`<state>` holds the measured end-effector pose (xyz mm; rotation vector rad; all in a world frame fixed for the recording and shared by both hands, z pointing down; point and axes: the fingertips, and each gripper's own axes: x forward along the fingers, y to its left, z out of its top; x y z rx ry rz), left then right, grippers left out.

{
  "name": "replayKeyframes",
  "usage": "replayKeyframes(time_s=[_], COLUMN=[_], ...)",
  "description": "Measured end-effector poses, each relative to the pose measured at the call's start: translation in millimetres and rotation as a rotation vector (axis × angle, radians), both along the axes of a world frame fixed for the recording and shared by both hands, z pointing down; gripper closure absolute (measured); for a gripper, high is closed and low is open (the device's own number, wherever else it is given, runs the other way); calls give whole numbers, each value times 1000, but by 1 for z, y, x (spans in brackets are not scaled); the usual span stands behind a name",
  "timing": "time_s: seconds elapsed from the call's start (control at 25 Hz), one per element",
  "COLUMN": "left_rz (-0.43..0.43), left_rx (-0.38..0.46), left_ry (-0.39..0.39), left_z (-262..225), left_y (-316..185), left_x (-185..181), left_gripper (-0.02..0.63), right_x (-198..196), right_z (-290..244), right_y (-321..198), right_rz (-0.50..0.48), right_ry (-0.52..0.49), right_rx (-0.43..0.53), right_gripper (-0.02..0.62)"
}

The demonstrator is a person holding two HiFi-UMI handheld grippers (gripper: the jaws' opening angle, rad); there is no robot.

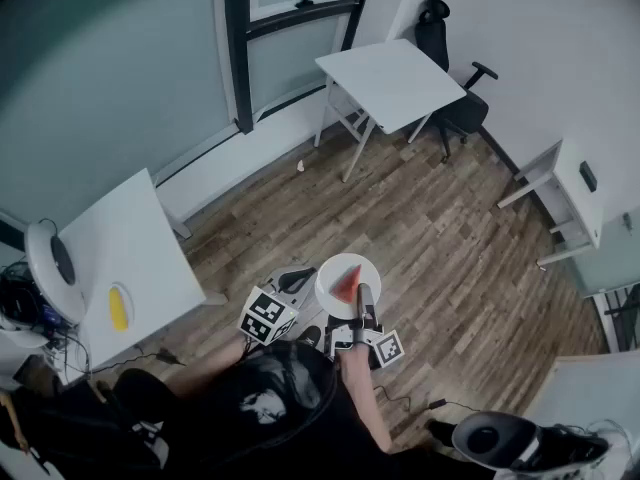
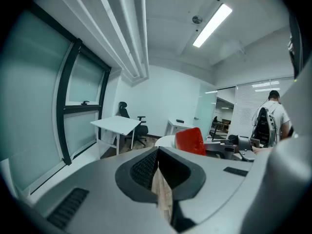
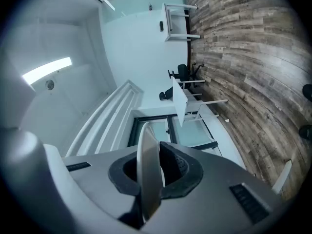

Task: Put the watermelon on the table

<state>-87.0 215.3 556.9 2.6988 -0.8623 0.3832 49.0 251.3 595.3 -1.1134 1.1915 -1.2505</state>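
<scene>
A red watermelon slice [image 1: 346, 286] lies on a round white plate [image 1: 330, 266] held in the air over the wooden floor, just in front of me. My right gripper [image 1: 362, 294] is shut on the plate's near rim; in the right gripper view the plate's white edge [image 3: 147, 172] stands on end between the pads of that gripper [image 3: 152, 175]. My left gripper [image 1: 296, 280] is beside the plate on its left, shut with nothing in it [image 2: 159, 178]. From there the watermelon slice [image 2: 190, 140] and the plate [image 2: 165, 141] show just ahead to the right.
A white table [image 1: 392, 80] stands ahead by the window with a black office chair [image 1: 450, 63] behind it. A second white table [image 1: 135, 258] at my left carries a yellow object [image 1: 118, 308]. A small white desk [image 1: 572, 196] stands by the right wall. Cables lie on the floor near my feet.
</scene>
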Motion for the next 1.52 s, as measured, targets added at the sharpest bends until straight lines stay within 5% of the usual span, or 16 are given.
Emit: replayKeyframes(time_s=[0.72, 1.0, 1.28, 1.52], left_rz=[23, 61, 4, -56], left_rx=[-66, -153, -132, -42], left_ry=[17, -8, -40, -45], left_z=[24, 57, 62, 39], left_y=[-14, -10, -77, -152], left_x=[-37, -23, 5, 78], left_gripper=[600, 600, 600, 600], right_x=[-38, -18, 11, 81], right_z=[6, 39, 48, 11], right_y=[-7, 2, -79, -162], right_rz=[4, 61, -26, -59], right_ry=[-7, -67, -69, -43], right_rx=[10, -86, -90, 28], right_gripper=[571, 572, 571, 572])
